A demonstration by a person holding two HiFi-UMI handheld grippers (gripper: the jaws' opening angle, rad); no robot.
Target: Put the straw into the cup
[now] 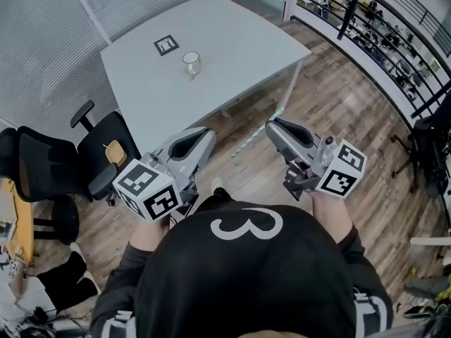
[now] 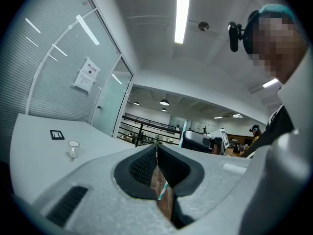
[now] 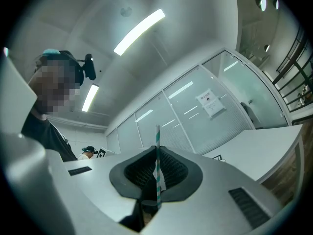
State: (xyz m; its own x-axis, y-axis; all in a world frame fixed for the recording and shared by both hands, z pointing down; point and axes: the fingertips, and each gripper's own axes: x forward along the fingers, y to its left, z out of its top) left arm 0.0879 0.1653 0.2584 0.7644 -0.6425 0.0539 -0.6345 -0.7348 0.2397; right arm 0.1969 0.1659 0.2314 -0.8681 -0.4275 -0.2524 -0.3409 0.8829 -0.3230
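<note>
A clear glass cup (image 1: 192, 63) stands on the white table (image 1: 232, 41), far ahead of both grippers; it also shows small in the left gripper view (image 2: 73, 149). My right gripper (image 1: 273, 125) is shut on a teal-and-white striped straw (image 1: 255, 134), which slants down to the left over the floor. In the right gripper view the straw (image 3: 157, 168) stands upright between the pads, its top sticking out past the right gripper (image 3: 157, 153). My left gripper (image 1: 206, 136) is held beside it, short of the table, its jaws (image 2: 156, 151) shut on nothing.
A black-and-white marker card (image 1: 166, 45) lies on the table just behind the cup. Black office chairs (image 1: 102, 150) stand left of the table. A railing (image 1: 380, 27) runs along the right, over a wooden floor (image 1: 338, 111). The table's near edge lies just ahead of the grippers.
</note>
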